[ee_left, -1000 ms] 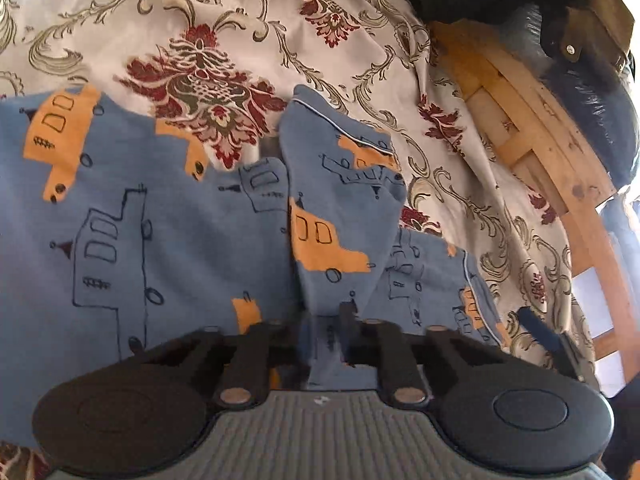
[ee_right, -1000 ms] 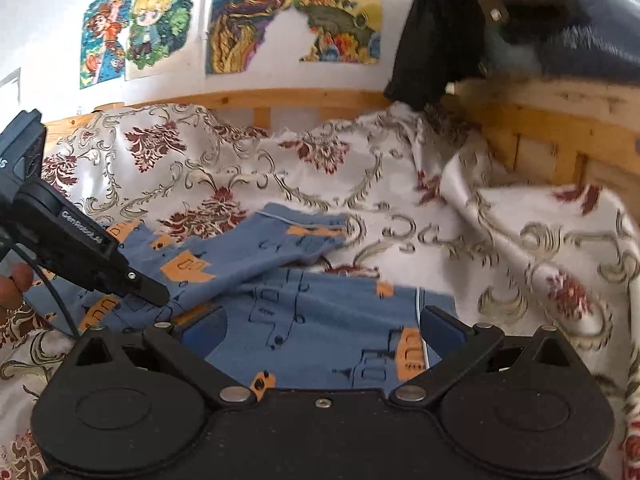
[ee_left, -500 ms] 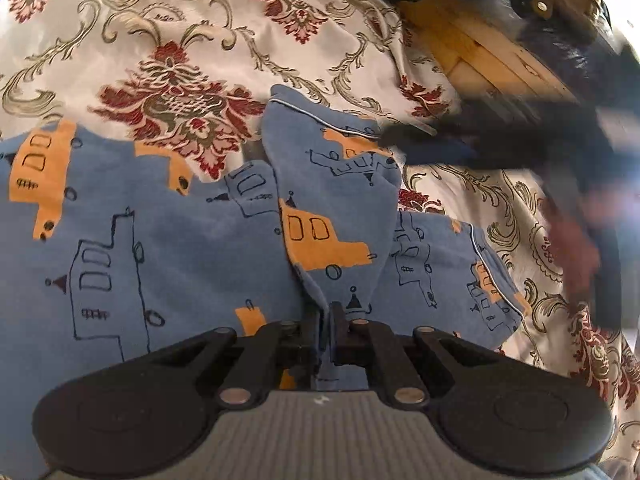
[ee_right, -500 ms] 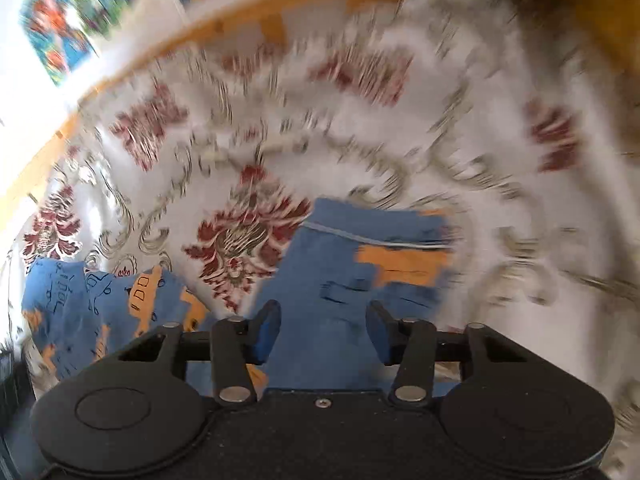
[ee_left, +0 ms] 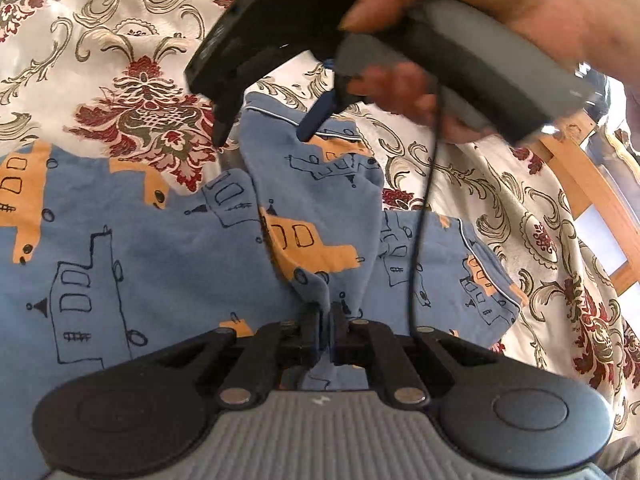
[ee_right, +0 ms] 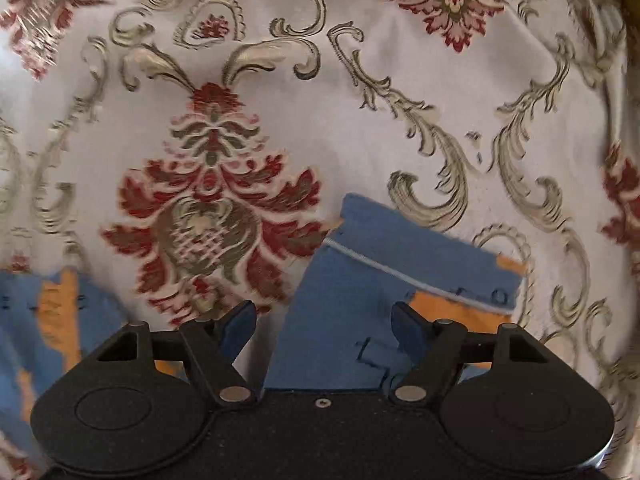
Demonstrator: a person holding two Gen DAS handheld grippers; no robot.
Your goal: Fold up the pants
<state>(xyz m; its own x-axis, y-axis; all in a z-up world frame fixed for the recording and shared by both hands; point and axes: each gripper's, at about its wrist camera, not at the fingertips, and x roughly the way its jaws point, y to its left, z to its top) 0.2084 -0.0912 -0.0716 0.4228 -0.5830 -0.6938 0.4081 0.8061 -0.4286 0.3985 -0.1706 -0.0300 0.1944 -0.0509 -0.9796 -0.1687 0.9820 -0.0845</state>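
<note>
I can read no words, labels, brand names or numbers anywhere in my two views. The only mark is a tiny pale emblem [ee_left: 319, 400] on the ribbed grey body of my left gripper [ee_left: 325, 334], too small to make out.

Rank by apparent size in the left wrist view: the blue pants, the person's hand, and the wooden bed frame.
1. Blue pants, by far the largest.
2. Hand, inflated by nearness to the camera.
3. Wooden bed frame, only a strip visible.

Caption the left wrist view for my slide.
Left gripper pinches blue pants on a floral bedspread while the open right gripper hovers over the cuff.
</note>
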